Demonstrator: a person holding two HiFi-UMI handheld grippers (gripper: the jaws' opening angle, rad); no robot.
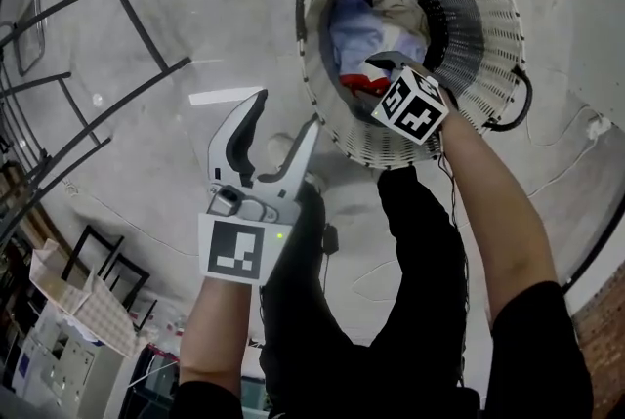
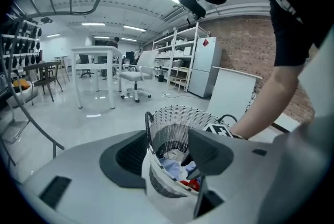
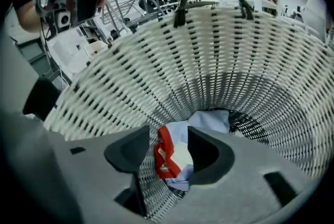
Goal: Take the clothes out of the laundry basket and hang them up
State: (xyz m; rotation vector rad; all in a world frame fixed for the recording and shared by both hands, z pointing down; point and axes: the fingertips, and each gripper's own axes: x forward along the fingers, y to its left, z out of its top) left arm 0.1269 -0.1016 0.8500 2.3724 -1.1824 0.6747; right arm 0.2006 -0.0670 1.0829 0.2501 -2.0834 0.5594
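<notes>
A white woven laundry basket stands on the floor with light blue, white and red clothes in it. My right gripper reaches down inside the basket, open, just above the clothes. In the right gripper view a red garment shows through the gap between the jaws of the right gripper, on a light blue one; the pads press on nothing. My left gripper hangs open and empty outside the basket's left rim. The left gripper view looks past the left gripper at the basket.
A black metal clothes rack stands at the left. Shelving and boxes fill the lower left corner. A thin cable lies on the floor to the right. A white table, an office chair and a white fridge stand further off.
</notes>
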